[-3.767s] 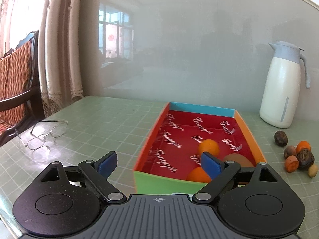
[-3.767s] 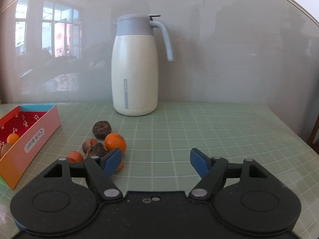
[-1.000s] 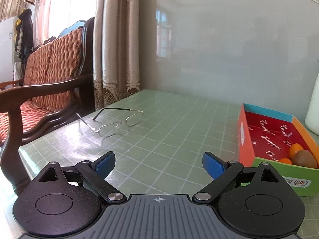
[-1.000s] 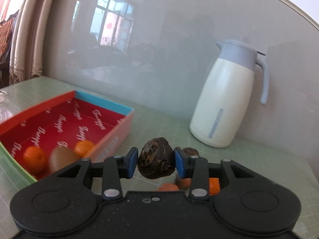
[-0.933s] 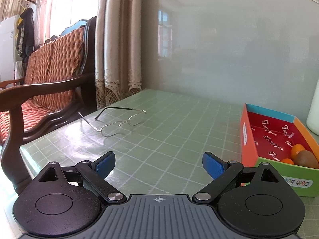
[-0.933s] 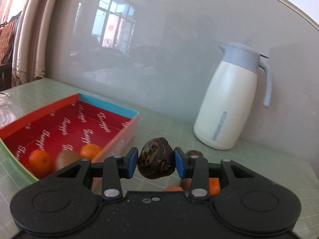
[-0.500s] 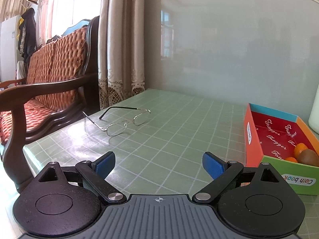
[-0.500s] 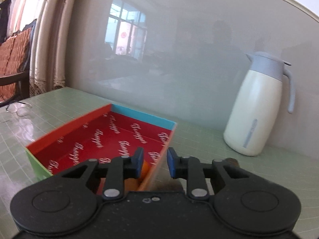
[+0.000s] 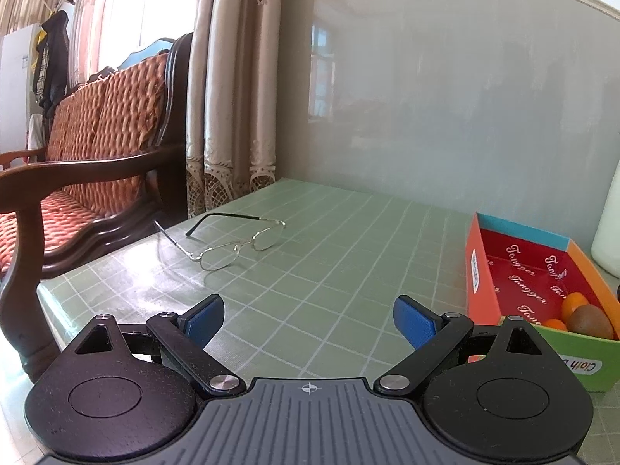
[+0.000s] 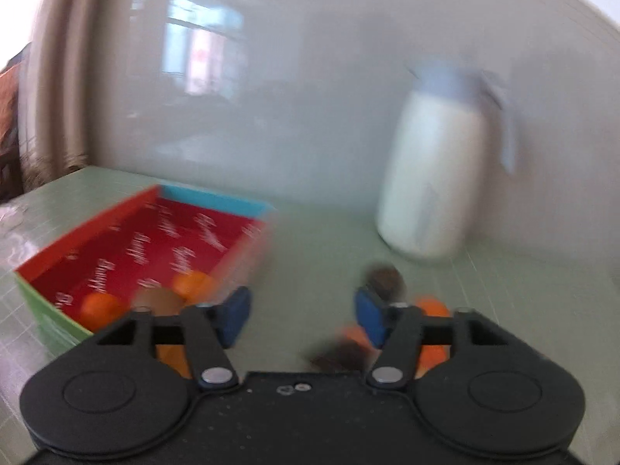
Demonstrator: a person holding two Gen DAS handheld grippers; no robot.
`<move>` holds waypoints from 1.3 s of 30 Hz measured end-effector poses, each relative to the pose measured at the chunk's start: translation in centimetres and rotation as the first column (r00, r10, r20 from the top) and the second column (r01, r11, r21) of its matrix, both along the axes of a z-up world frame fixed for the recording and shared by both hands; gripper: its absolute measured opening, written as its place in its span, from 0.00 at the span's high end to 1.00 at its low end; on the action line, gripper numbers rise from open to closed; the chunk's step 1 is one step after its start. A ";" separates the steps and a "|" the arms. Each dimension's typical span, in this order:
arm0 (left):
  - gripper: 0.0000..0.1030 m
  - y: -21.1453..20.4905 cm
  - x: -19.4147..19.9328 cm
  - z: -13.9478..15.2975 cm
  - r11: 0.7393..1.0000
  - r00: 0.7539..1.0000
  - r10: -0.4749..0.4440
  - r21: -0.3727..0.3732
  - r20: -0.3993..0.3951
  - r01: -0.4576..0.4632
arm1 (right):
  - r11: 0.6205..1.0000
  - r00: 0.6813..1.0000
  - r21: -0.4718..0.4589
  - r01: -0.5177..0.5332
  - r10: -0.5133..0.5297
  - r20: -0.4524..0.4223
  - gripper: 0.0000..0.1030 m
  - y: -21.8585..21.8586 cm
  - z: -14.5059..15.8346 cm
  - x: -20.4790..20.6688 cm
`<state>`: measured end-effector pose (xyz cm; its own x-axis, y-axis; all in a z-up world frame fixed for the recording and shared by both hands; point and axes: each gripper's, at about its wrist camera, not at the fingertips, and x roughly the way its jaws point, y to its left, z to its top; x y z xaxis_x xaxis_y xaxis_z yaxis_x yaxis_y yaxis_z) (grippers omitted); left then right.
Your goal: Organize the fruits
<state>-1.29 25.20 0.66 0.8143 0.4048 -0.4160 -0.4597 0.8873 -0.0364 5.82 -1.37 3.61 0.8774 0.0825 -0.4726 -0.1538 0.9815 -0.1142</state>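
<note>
The colourful box [image 10: 58, 259] with a red inside holds two oranges [image 10: 101, 305] and a brown kiwi [image 10: 159, 299]; it also shows in the left wrist view [image 9: 480, 271] at the right. My right gripper [image 10: 302, 316] is open and empty above the table, between the box and a loose pile of fruit: dark fruits [image 10: 383, 277] and oranges [image 10: 432, 306]. The right wrist view is blurred. My left gripper [image 9: 308, 316] is open and empty, left of the box over bare table.
A white thermos jug [image 10: 430, 170] stands behind the loose fruit. A pair of glasses [image 9: 232, 242] lies on the green tiled table near its left edge. A wooden chair [image 9: 77, 162] stands beyond that edge.
My right gripper let go of the dark fruit, opened wide, and swung right toward the loose pile. My left gripper drifted slightly left.
</note>
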 end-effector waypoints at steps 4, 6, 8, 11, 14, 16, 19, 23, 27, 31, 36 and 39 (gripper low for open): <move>0.09 -0.3 0.3 -0.2 1.000 1.000 -0.008 -0.002 -0.001 0.008 | 0.999 1.000 -0.046 -0.002 0.001 -0.019 0.38 -1.9 -0.3 -0.5; 0.09 -0.5 0.3 0.0 1.000 1.000 -0.011 0.003 0.006 0.011 | 0.997 0.999 -0.071 -0.021 0.018 -0.036 0.38 -2.0 -0.7 -0.6; 0.09 -0.6 0.3 -0.1 1.000 1.000 -0.010 0.004 0.002 0.010 | 0.996 0.997 -0.086 -0.038 0.032 -0.069 0.38 -1.6 -1.3 -0.2; 0.09 -0.6 0.2 -0.1 1.000 1.000 -0.003 0.003 -0.002 0.003 | 0.993 0.994 -0.113 -0.043 0.031 -0.106 0.40 -0.8 -2.2 1.0; 0.09 -0.4 0.1 -0.2 1.000 1.000 0.004 0.000 -0.004 -0.004 | 0.991 0.988 -0.130 -0.038 0.018 -0.156 0.49 -0.6 -3.2 1.9; 0.09 -0.3 0.1 -0.2 1.000 1.000 0.006 -0.003 -0.004 -0.006 | 0.991 0.984 -0.126 -0.035 0.011 -0.181 0.59 -0.8 -3.7 2.4; 0.09 -0.4 0.1 -0.2 1.000 1.000 0.003 0.001 -0.003 -0.003 | 0.993 0.980 -0.107 -0.041 0.019 -0.198 0.59 -1.1 -3.7 2.7; 0.09 -0.5 0.1 -0.2 1.000 1.000 0.002 0.003 -0.002 -0.002 | 0.993 0.993 -0.110 -0.036 0.023 -0.118 0.59 -1.1 -2.3 1.6; 0.09 -0.4 -0.1 -0.2 1.000 1.000 0.009 0.009 -0.006 -0.009 | 0.995 0.999 -0.089 -0.050 0.048 -0.026 0.59 -0.7 -0.3 0.6; 0.09 -0.3 -0.1 -0.3 1.000 1.000 0.014 0.018 -0.014 -0.013 | 0.995 0.996 -0.048 -0.086 0.087 0.012 0.59 0.9 0.5 0.1; 0.09 -0.1 -0.3 -0.3 1.000 1.000 0.018 0.025 -0.023 -0.017 | 0.986 0.984 -0.038 -0.165 0.167 0.057 0.59 4.2 1.1 -0.4; 0.09 0.0 -0.3 -0.3 1.000 1.000 0.017 0.026 -0.025 -0.016 | 0.979 0.977 -0.036 -0.200 0.202 0.062 0.59 5.9 0.9 -0.5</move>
